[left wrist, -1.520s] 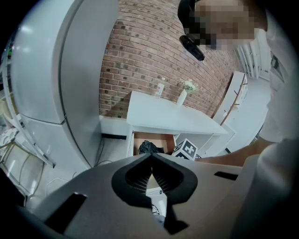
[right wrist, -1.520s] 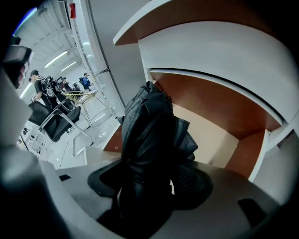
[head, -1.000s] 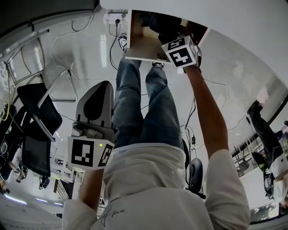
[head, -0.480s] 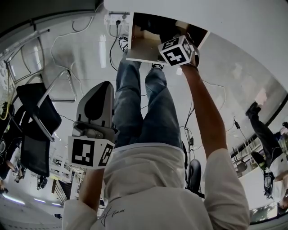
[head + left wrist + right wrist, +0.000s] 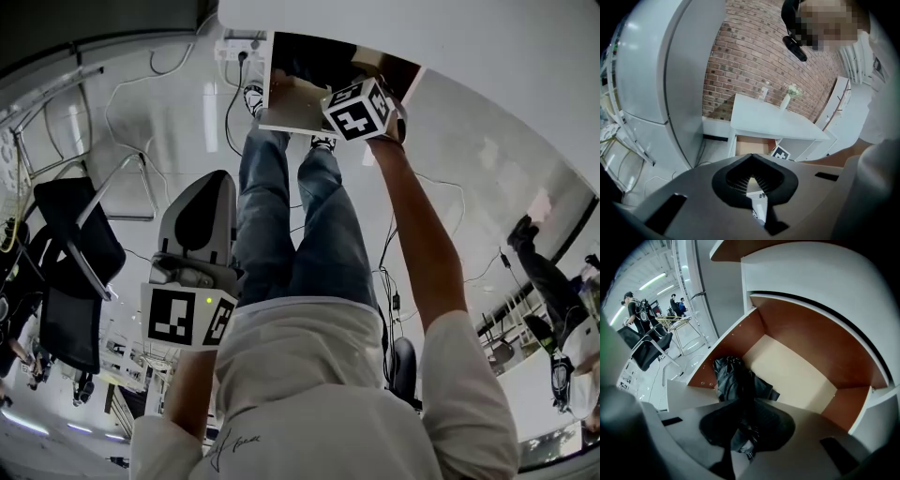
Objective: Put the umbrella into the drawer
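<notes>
Umbrella [image 5: 736, 380]: black, folded, lying inside the open drawer [image 5: 797, 376] along its left wall, far end near the back corner. Its near end sits between the jaws of the right claw [image 5: 745, 427], which are clamped on it. The rest of the drawer floor is bare.

The left claw [image 5: 751, 157] has its jaws together with nothing between them. It hangs low beside the person's left leg, well apart from the drawer.

Around: the drawer sticks out from under the white counter [image 5: 773, 124]. A vase [image 5: 786, 101] stands on top, and a brick wall [image 5: 750, 56] is behind. A black chair [image 5: 75, 253] and floor cables [image 5: 230, 89] are off to the left, not in the way.

Vs 1 s ago, the marker cube [image 5: 356, 108] on the right claw has shifted left across the drawer mouth. The left claw hasn't moved.
</notes>
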{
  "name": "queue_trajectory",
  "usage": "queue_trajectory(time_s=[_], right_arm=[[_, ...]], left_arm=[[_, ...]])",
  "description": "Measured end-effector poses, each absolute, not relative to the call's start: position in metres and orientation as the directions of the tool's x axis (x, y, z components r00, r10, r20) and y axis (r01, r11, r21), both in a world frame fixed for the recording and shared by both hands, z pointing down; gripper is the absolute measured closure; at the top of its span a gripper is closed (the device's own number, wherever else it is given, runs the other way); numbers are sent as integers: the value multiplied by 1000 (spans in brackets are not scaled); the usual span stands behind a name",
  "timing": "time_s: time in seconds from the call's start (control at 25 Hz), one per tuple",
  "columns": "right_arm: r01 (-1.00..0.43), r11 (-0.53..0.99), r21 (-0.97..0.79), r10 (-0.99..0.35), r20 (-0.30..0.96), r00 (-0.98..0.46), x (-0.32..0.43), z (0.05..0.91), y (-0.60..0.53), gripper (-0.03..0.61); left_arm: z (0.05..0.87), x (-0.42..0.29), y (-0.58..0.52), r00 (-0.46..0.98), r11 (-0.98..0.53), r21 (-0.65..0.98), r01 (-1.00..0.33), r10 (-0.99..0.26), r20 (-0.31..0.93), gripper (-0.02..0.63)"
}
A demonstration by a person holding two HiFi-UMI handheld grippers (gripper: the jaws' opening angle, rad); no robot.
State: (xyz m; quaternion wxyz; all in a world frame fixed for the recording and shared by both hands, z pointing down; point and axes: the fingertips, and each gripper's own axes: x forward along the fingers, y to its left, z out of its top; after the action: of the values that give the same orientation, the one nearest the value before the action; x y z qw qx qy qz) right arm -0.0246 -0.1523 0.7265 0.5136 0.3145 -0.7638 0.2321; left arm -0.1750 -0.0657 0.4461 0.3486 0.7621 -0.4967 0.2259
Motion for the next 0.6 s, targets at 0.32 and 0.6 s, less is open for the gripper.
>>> queue_trajectory(time_s=[0.32,0.6], right_arm=[[-731,682,-39,-262,919,-294,-24,710,-150,528],[-733,678,-52,-263,914,-308,-18,697,-142,537]], left_arm=[[434,-171,-67,413,-281,303,-911,-622,665,598],[425,-163,-63,423,-295,302,-906,-633,648,598]])
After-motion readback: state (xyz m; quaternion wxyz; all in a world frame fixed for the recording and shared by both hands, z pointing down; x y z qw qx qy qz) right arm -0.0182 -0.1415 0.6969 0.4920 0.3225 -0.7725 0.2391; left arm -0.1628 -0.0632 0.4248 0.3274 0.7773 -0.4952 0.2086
